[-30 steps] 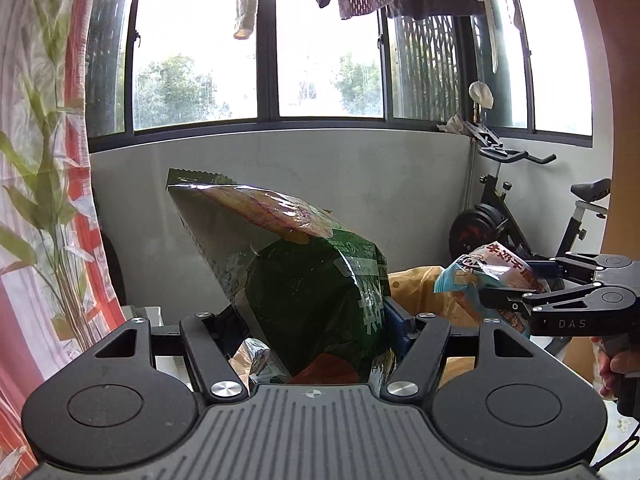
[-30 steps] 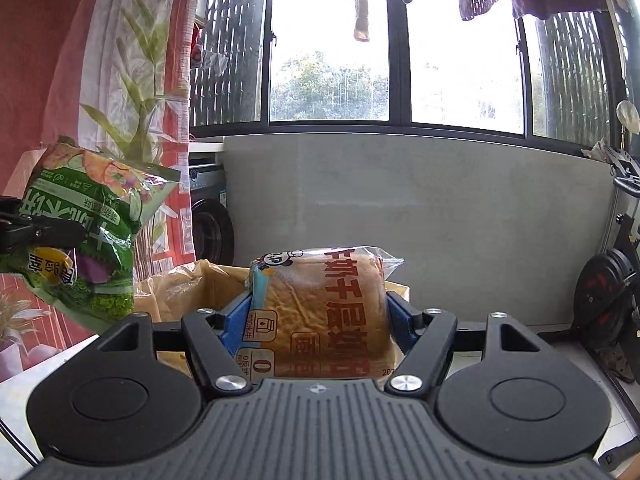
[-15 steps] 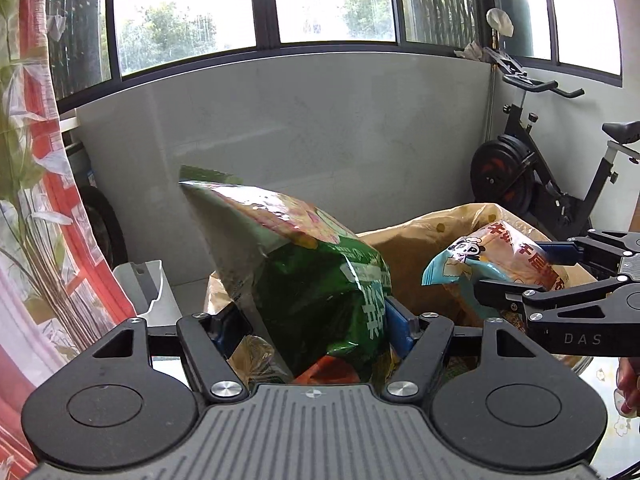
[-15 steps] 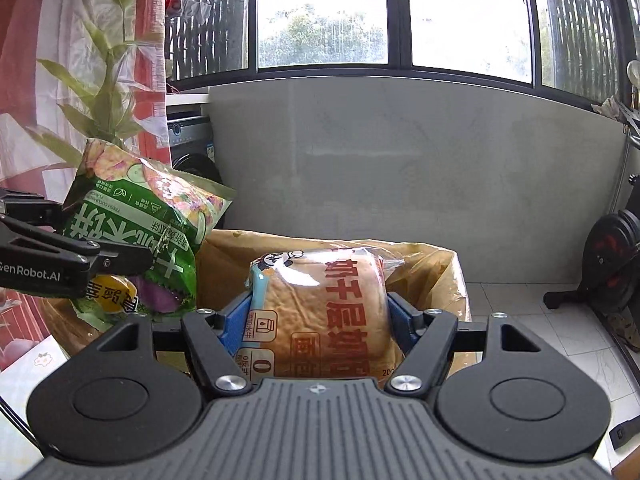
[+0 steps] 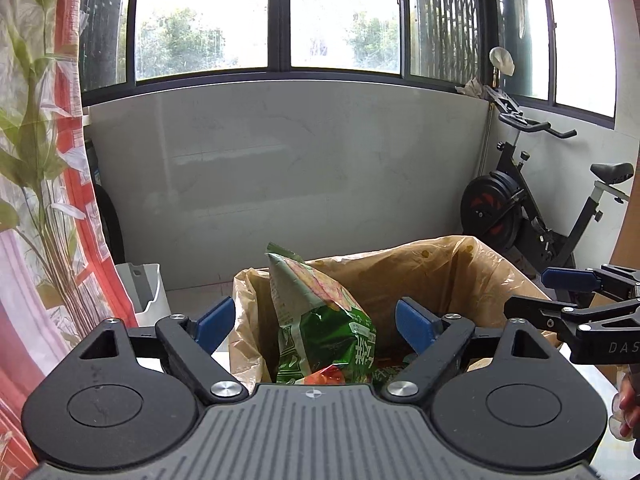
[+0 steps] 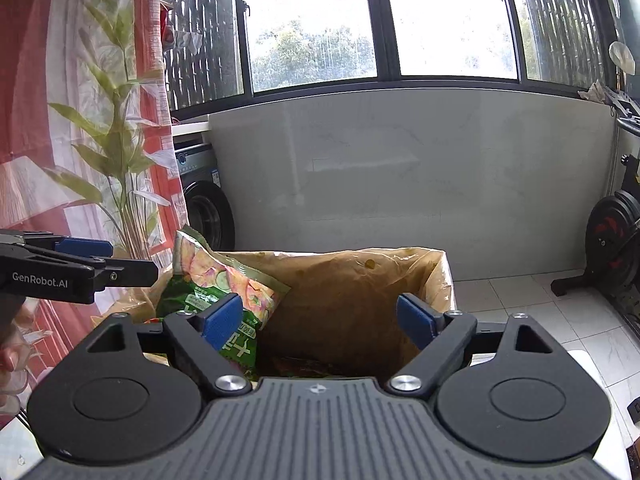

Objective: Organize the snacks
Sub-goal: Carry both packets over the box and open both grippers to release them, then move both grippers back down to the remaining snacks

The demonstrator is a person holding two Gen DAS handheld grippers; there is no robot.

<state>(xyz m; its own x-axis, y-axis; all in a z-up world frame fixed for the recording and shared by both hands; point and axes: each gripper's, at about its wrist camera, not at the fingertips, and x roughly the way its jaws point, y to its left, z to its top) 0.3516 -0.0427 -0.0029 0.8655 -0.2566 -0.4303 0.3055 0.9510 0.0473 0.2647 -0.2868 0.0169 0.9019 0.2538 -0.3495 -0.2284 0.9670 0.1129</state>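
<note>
A green snack bag (image 5: 320, 320) stands upright inside a box lined with a brown plastic bag (image 5: 420, 280). My left gripper (image 5: 316, 322) is open above the box, its blue pads apart on either side of the bag and not touching it. My right gripper (image 6: 320, 318) is open and empty over the same lined box (image 6: 352, 292); the green bag (image 6: 216, 292) leans at the box's left side there. The right gripper also shows in the left wrist view (image 5: 560, 296), the left gripper in the right wrist view (image 6: 96, 264). The orange bread packet is hidden.
A grey half wall under windows stands behind the box. An exercise bike (image 5: 532, 216) is at the right. A red and white curtain (image 5: 36, 200) hangs at the left, with a white bin (image 5: 144, 292) and a washing machine (image 6: 204, 204) beside it.
Both grippers opened. The green bag left my left gripper and stands in the box. The orange bread packet left my right gripper and is out of sight.
</note>
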